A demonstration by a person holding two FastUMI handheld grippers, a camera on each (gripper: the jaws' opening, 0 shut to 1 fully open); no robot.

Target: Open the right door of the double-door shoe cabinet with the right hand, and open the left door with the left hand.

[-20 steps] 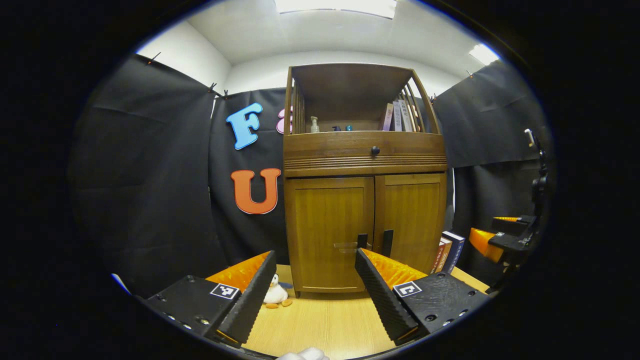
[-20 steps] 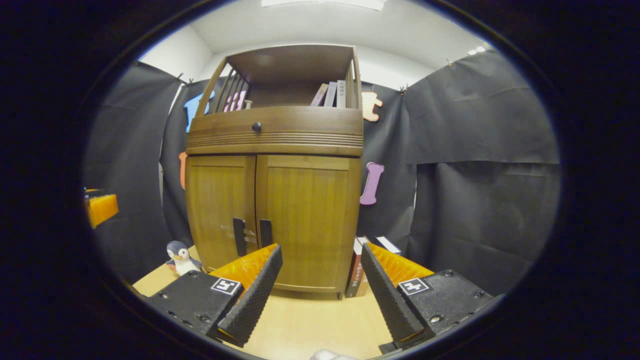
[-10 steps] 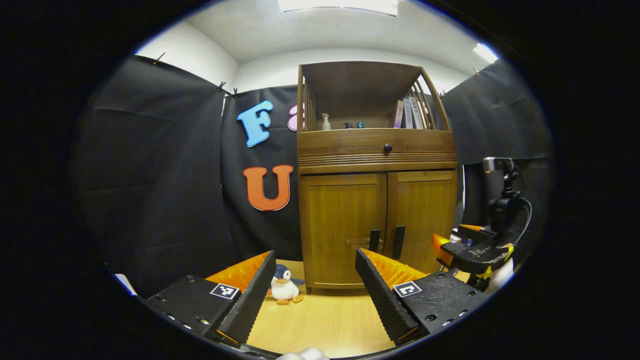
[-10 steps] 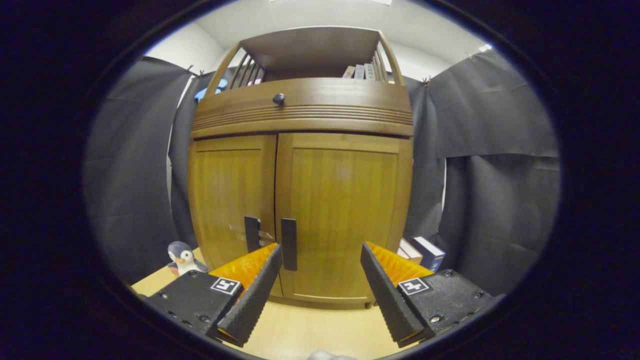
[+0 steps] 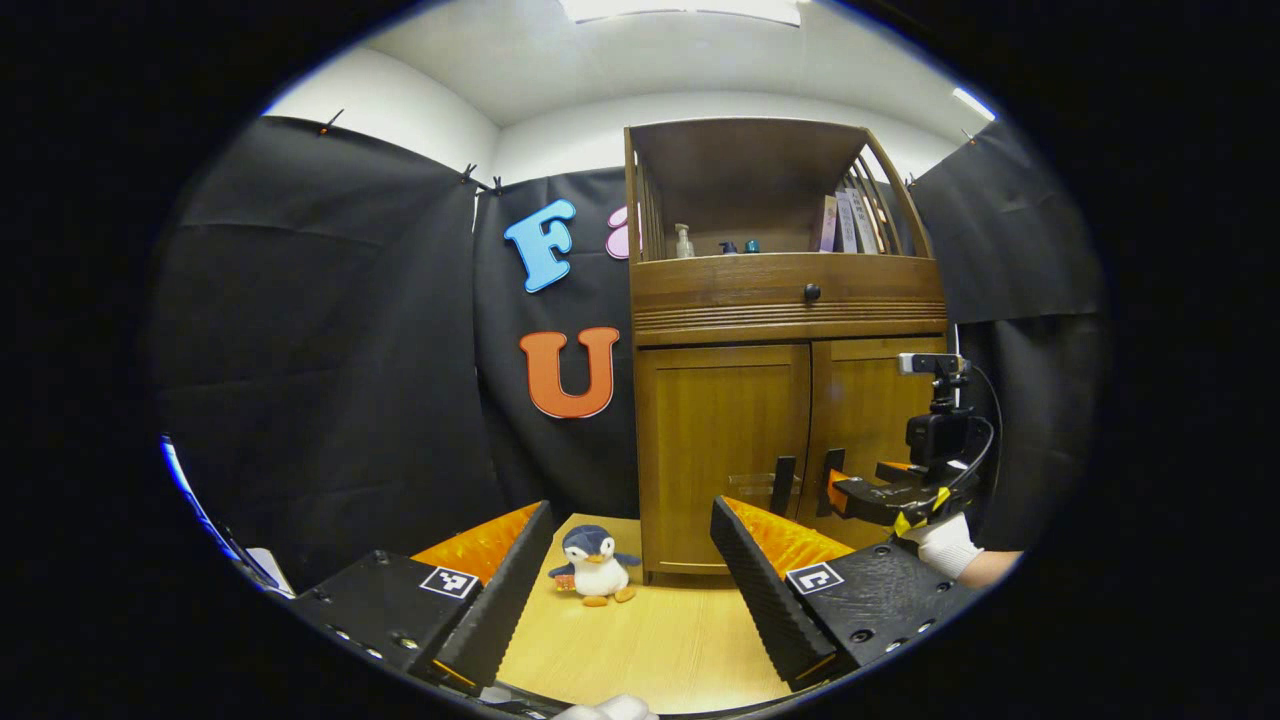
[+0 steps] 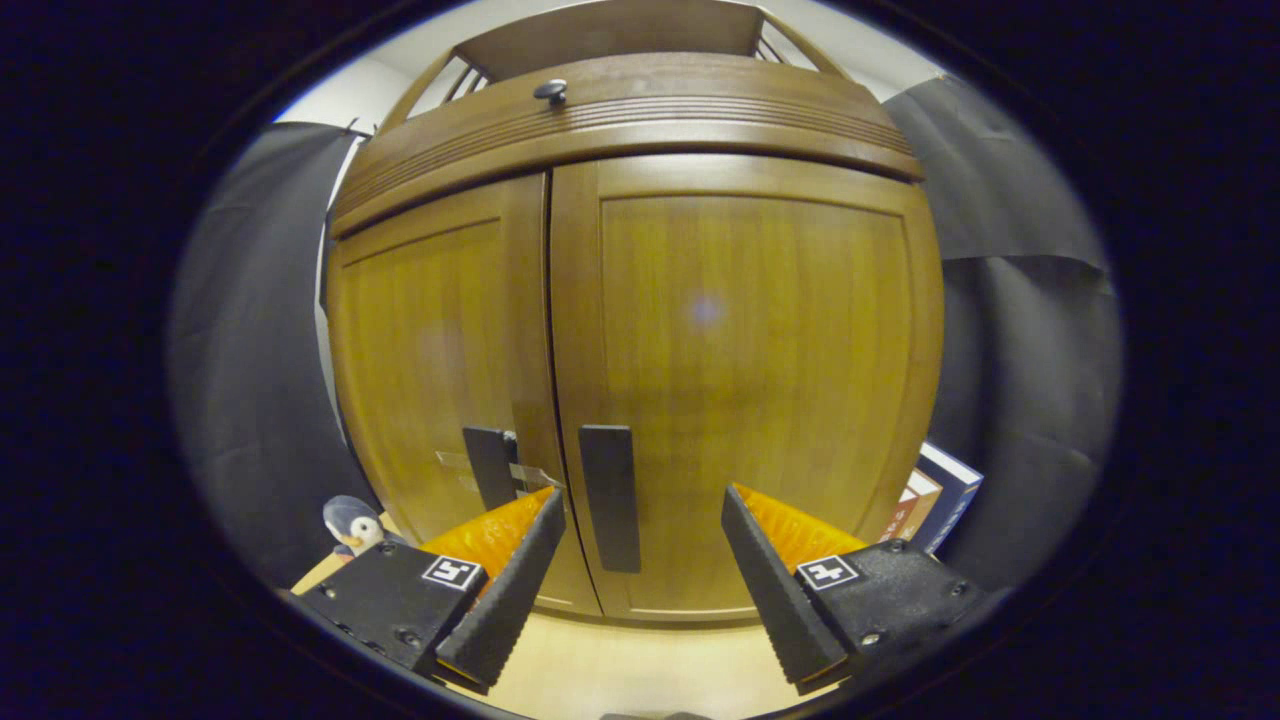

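Note:
The wooden shoe cabinet (image 5: 785, 320) stands on a light wood table, both lower doors shut. In the right gripper view the right door (image 6: 760, 360) and left door (image 6: 430, 340) loom close. The right door's dark upright handle (image 6: 610, 495) sits between the spread fingers of my open right gripper (image 6: 645, 580), nearer the left-hand finger, with neither finger pressing on it. The left door's handle (image 6: 492, 465) is just beside it. In the left gripper view my open left gripper (image 5: 630, 590) hangs back from the cabinet, and the right gripper (image 5: 860, 495) reaches the right door handle (image 5: 828, 480).
A plush penguin (image 5: 595, 565) stands on the table (image 5: 650, 640) by the cabinet's left foot. Books (image 6: 935, 495) lean at the cabinet's right side. A drawer with a round knob (image 5: 811, 292) runs above the doors. A gloved hand (image 5: 945, 545) holds the right gripper.
The right gripper has moved in close to the cabinet, its fingers now either side of the right door handle. The left gripper has stayed back; the cabinet has slid right in its view.

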